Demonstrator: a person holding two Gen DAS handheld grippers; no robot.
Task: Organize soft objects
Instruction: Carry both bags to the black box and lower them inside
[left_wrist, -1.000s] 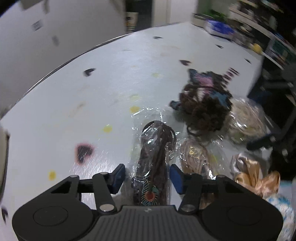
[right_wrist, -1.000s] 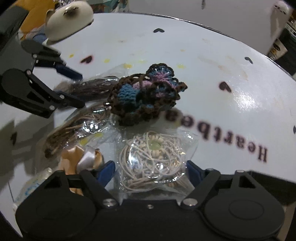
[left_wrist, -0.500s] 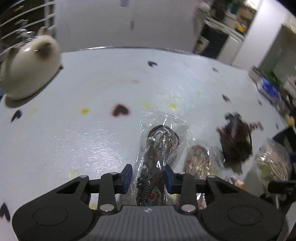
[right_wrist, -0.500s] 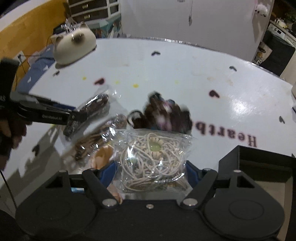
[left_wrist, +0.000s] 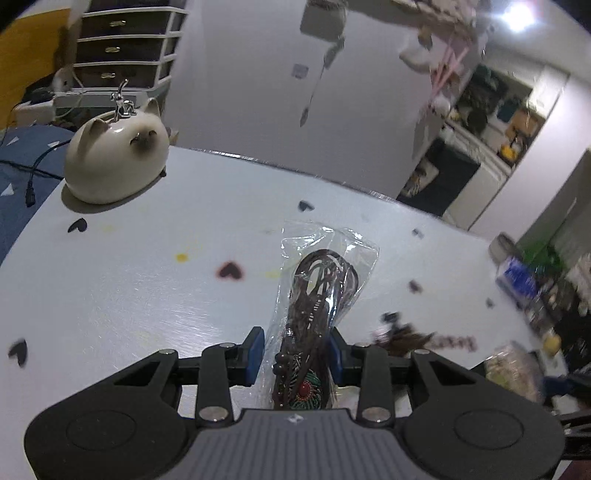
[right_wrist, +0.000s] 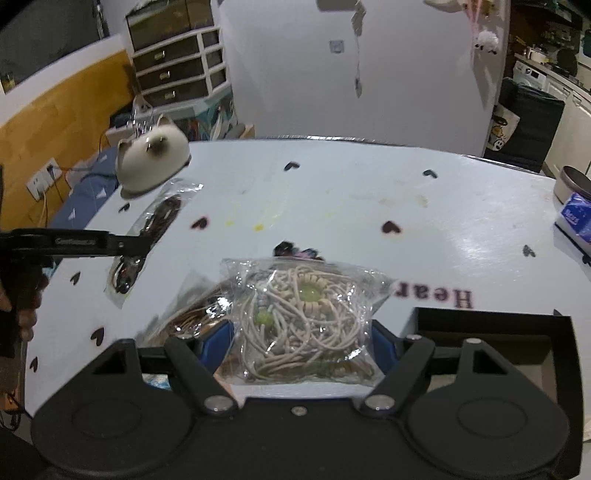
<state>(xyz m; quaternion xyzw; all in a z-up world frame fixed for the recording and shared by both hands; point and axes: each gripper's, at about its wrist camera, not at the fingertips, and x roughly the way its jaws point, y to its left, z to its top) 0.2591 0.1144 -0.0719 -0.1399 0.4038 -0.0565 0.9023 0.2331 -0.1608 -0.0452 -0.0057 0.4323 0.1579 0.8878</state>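
Left gripper (left_wrist: 295, 356) is pinching a clear bag of dark brown cord necklace (left_wrist: 319, 306) between its blue pads (left_wrist: 254, 354), jaws narrowed onto the plastic; the bag is sticking up and forward, apparently lifted off the white table (left_wrist: 129, 295). Grip is sitting low near the turquoise-and-red pendant (left_wrist: 304, 389), likely so the heavier end is not swinging. Cat-shaped ceramic figure (left_wrist: 116, 162) is sitting at the table's far left edge. Crocheted piece (left_wrist: 400, 339) is lying blurred to the right, on the table

Right wrist view: right gripper (right_wrist: 301, 349) is closing on a clear bag of cream cord with pale green beads (right_wrist: 303, 319), pads pressing both sides, bag crumpling between them. Whether it is clear of the table I cannot tell. Bag of tan cord (right_wrist: 188, 321) is lying just left of it, partly under it. Black open box (right_wrist: 487, 332) is sitting just to the right, probably the place for these bags. Left gripper is showing at far left, holding its necklace bag above the table

Writing: table print is reading "Hear" (right_wrist: 432, 295), upside down from here, the rest being hidden. Blue packet (right_wrist: 576, 218) at the right edge has lettering too blurred to read
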